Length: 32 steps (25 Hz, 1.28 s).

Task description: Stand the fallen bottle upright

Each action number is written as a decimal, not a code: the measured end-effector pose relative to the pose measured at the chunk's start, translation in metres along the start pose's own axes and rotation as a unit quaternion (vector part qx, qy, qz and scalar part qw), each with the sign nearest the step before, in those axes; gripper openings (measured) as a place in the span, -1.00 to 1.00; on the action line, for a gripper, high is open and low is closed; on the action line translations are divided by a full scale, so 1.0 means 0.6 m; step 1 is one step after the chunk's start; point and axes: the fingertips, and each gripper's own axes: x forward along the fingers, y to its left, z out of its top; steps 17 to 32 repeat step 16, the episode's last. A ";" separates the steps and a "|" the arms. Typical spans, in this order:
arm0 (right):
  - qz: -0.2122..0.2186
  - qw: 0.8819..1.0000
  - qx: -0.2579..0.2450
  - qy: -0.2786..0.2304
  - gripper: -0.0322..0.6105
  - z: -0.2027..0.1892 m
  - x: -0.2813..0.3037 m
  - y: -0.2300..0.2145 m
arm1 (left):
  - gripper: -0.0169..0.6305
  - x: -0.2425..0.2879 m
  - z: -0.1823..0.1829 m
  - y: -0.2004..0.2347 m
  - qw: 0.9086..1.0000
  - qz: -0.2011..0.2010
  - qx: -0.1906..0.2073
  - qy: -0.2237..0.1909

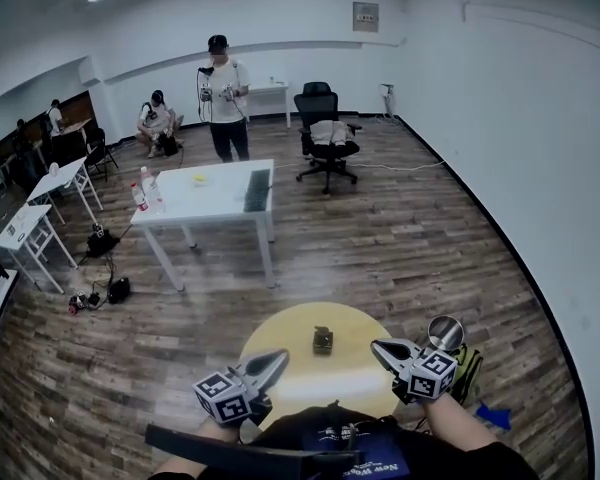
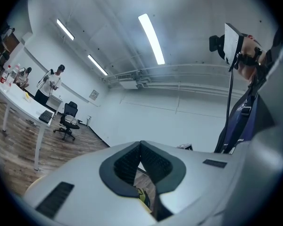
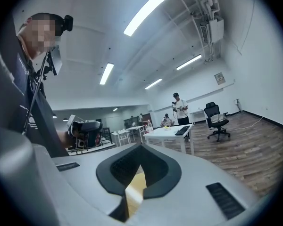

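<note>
While both grippers hang at the near edge of the round yellow table [image 1: 280,328], the left gripper [image 1: 278,358] and the right gripper [image 1: 378,347] have their jaws pressed together on nothing. A small dark object [image 1: 323,340], perhaps the bottle, sits at the table's middle, too small to tell its pose. Broad wood floor [image 1: 400,248] spreads beyond the far edge to a white table [image 1: 215,193] with bottles [image 1: 145,190] at its left corner.

Bright, even light comes from ceiling strip lights [image 3: 146,6]. Fisheye bends straight lines, gripper-view corners go black, and shadows are faint.
</note>
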 end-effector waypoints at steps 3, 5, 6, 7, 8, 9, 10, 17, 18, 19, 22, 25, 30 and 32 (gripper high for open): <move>0.003 1.000 0.000 -0.001 -0.87 -0.001 0.003 -0.005 | -0.94 0.002 -0.006 0.004 1.000 0.000 0.004 0.001; 0.004 1.000 -0.001 -0.002 -0.87 0.002 0.005 -0.006 | -0.94 0.002 -0.003 0.002 1.000 0.003 0.001 0.001; 0.005 1.000 -0.001 -0.002 -0.87 0.003 0.006 -0.006 | -0.94 0.002 0.000 0.001 1.000 0.005 0.000 0.001; 0.006 1.000 -0.001 -0.001 -0.87 0.004 0.008 -0.007 | -0.94 0.001 0.002 0.000 1.000 0.007 -0.002 0.000; 0.007 1.000 -0.002 0.000 -0.87 0.004 0.008 -0.007 | -0.94 0.000 0.003 0.000 1.000 0.008 -0.003 0.000; 0.008 1.000 -0.002 0.000 -0.87 0.005 0.009 -0.007 | -0.94 -0.001 0.004 -0.001 1.000 0.010 -0.003 -0.001; 0.009 1.000 -0.003 0.001 -0.87 0.005 0.009 -0.006 | -0.94 -0.003 0.004 -0.002 1.000 0.010 -0.003 -0.003; 0.012 1.000 -0.007 -0.002 -0.87 0.005 0.014 0.009 | -0.94 -0.023 -0.001 -0.002 1.000 0.014 0.000 -0.003; 0.012 1.000 -0.007 -0.002 -0.87 0.005 0.014 0.009 | -0.94 -0.023 -0.001 -0.002 1.000 0.014 0.000 -0.003; 0.012 1.000 -0.007 -0.002 -0.87 0.005 0.014 0.009 | -0.94 -0.023 -0.001 -0.002 1.000 0.014 0.000 -0.003; 0.012 1.000 -0.007 -0.002 -0.87 0.005 0.014 0.009 | -0.94 -0.023 -0.001 -0.002 1.000 0.014 0.000 -0.003; 0.012 1.000 -0.007 -0.002 -0.87 0.005 0.014 0.009 | -0.94 -0.023 -0.001 -0.002 1.000 0.014 0.000 -0.003; 0.012 1.000 -0.007 -0.002 -0.87 0.005 0.014 0.009 | -0.94 -0.023 -0.001 -0.002 1.000 0.014 0.000 -0.003; 0.012 1.000 -0.007 -0.002 -0.87 0.005 0.014 0.009 | -0.94 -0.023 -0.001 -0.002 1.000 0.014 0.000 -0.003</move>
